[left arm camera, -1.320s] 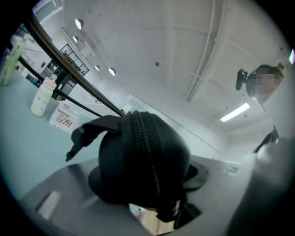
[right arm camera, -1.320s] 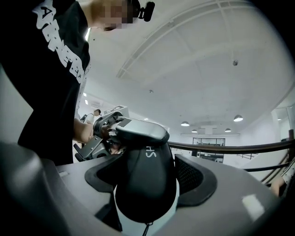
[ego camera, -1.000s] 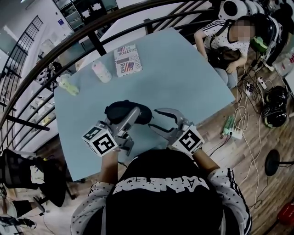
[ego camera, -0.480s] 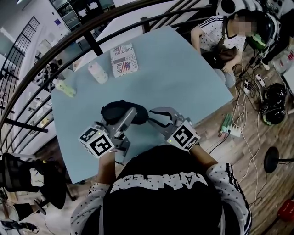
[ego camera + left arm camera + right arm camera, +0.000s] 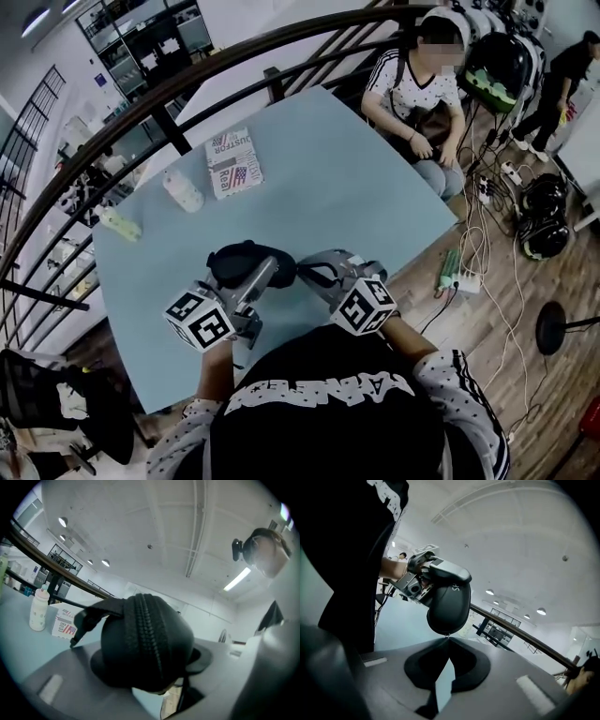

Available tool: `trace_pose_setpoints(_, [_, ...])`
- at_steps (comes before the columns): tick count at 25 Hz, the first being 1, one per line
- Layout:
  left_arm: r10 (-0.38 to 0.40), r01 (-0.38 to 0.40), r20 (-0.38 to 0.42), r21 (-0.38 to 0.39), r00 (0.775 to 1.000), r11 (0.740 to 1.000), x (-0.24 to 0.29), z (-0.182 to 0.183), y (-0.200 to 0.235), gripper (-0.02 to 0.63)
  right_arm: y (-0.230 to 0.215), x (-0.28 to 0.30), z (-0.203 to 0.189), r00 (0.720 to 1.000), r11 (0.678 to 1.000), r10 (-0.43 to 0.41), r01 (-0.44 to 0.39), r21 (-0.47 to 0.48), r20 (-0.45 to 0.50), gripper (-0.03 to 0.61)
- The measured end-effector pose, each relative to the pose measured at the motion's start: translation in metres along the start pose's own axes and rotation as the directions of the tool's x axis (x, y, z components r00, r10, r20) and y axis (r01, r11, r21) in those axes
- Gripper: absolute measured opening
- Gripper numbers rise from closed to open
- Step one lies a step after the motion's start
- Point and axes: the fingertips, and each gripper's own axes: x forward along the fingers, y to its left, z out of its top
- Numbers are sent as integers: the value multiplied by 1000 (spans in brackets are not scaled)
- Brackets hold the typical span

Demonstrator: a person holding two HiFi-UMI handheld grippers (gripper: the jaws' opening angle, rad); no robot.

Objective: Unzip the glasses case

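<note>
The glasses case (image 5: 246, 264) is black, the counter (image 5: 337, 169) pale blue; the box (image 5: 234, 165) bears a red-white-blue flag print.

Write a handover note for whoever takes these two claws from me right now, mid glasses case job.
Left claw: shut on the glasses case, over the table.
Right claw: just closed, tips together at the case's end; whether they pinch anything is too small to tell.
Done: case gripped.
Left: zipper is closed; draw it open.

A lab-like workspace: tangled floor cables (image 5: 491, 234), power strip (image 5: 451, 272), railing (image 5: 206, 70).
</note>
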Motion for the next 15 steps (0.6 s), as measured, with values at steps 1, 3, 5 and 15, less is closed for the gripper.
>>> trace_pose_setpoints(1, [-7,7,-10,4,1000,1000,3,-1,-2,0,0,-2,-2,1000,1000,2,-2,-30,-21,5])
trace_pose_setpoints(3, [-20,20,-29,11,999,1000,8,-4,-4,0,-1,-5,-6,998,997,3,-7,-83,-56,5])
trace_pose_setpoints(5, [-27,27,-40,13,999,1000,12,-5,-3,0,-3,-6,-9,996,993,-3,-7,-121,-85,5])
trace_pose_setpoints(15, [-34,35,-49,16,998,999,17,-13,-2,0,-9,-6,-17,991,983,-23,-1,-183,-129,5])
